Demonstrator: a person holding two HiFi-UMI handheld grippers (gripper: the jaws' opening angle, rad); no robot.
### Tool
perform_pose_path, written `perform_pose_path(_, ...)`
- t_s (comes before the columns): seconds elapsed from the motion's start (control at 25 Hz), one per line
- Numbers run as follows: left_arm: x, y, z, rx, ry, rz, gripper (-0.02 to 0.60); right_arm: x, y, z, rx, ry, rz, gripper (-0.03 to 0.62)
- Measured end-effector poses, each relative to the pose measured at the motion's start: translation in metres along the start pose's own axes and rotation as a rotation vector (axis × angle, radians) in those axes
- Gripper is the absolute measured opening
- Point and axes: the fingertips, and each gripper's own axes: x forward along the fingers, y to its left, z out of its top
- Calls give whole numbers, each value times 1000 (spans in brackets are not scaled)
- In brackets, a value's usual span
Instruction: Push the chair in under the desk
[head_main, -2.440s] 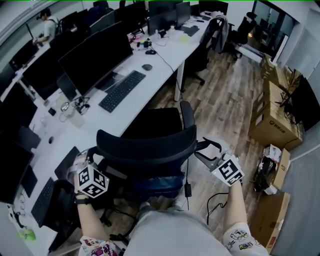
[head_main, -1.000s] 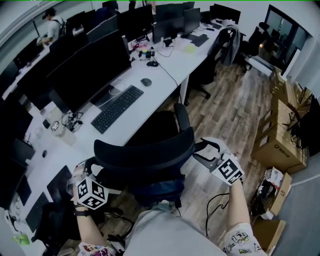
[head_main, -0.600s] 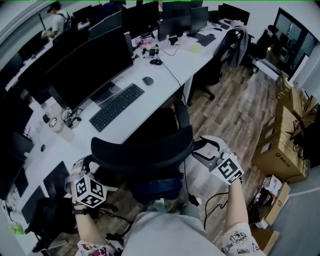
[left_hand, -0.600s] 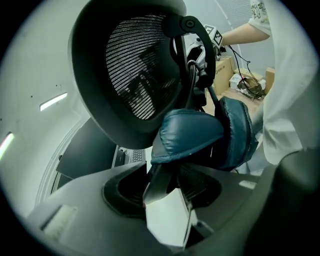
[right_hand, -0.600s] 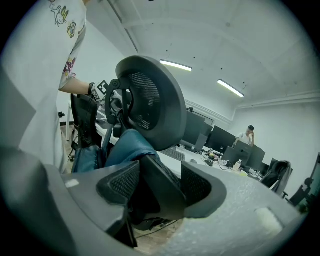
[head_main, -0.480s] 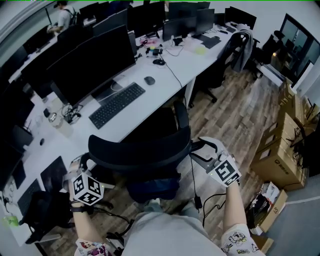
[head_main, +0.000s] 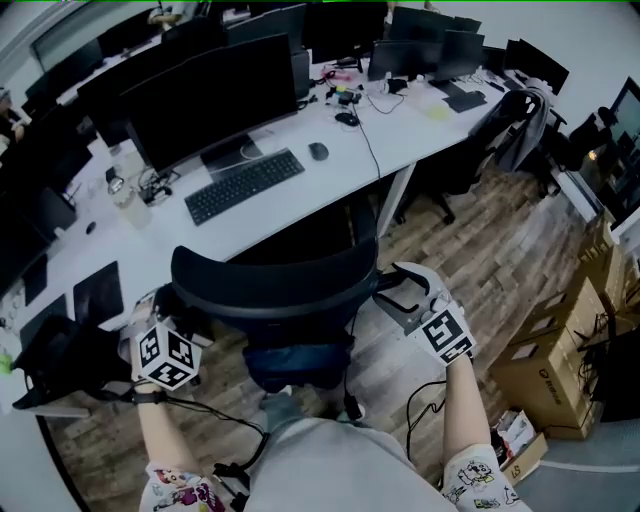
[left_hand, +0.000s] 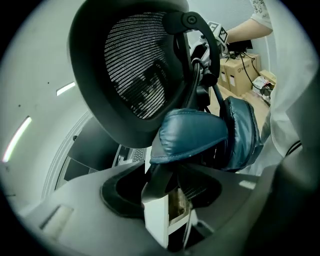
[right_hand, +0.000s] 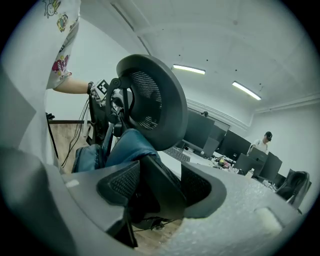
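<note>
A black mesh-backed office chair with a blue cushion on its seat faces the white desk, its front at the desk's edge. My left gripper is shut on the chair's left armrest. In the left gripper view that gripper has the dark armrest piece between its pads, with the backrest above. My right gripper is shut on the right armrest. The right gripper view shows that gripper with the black armrest bar wedged between its textured pads.
On the desk lie a keyboard and a mouse before a wide monitor. Another chair with a jacket stands to the right. Cardboard boxes line the right wall. Cables trail over the wooden floor.
Both grippers keep their hold on the armrests. The chair has rolled and turned with the person, so the desk now runs more squarely across in front of it.
</note>
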Motion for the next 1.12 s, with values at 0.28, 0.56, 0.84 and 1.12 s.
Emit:
perform_pose_path(0.28, -7, -19, 24, -57, 53, 35, 207, -5, -31, -12, -37, -50, 89, 258)
perform_pose_path(0.56, -8, -25, 34, -65, 94, 62, 210, -2, -47, -13, -61, -99, 146, 258)
perform_pose_path(0.84, -5, -29, 42, -84, 110, 89, 218, -1, -59, -20, -65, -130, 175, 259)
perform_pose_path(1.12, 11, -24, 59, -111, 98, 107, 218, 9, -87, -30, -73, -111, 185, 261)
